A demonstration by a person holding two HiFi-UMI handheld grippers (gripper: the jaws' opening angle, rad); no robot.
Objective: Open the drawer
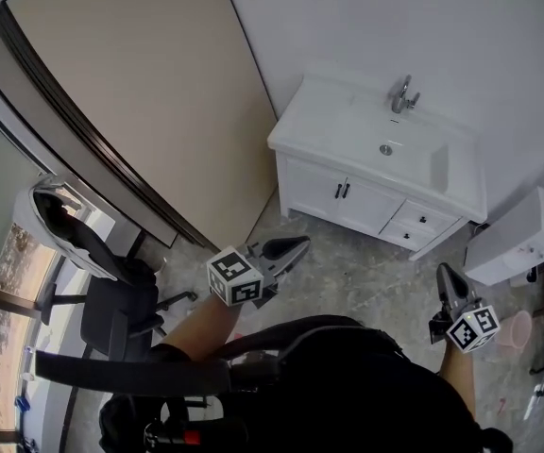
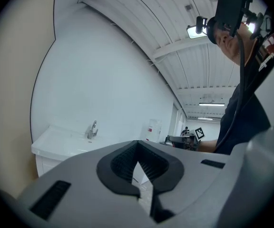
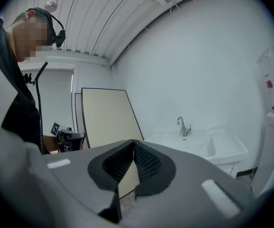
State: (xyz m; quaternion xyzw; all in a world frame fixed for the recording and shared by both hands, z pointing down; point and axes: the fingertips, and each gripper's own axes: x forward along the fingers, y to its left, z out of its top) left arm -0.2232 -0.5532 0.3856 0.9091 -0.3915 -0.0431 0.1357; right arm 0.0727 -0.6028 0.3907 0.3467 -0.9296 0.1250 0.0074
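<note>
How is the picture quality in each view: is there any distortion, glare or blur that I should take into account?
Head view: the wide lens bends the edges of the leaning board; the sink cabinet is sharp and the light is even. Left gripper view: strong fisheye with dark corners, and the ceiling lamp glares. Right gripper view: the same fisheye, soft even light, and the faucet is clear.

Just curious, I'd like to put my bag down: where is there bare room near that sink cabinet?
The floor in front of the sink cabinet is bare. The countertop left of the basin is free too. It is crowded at right by the white box and pink bucket, and at left by the office chair.
</note>
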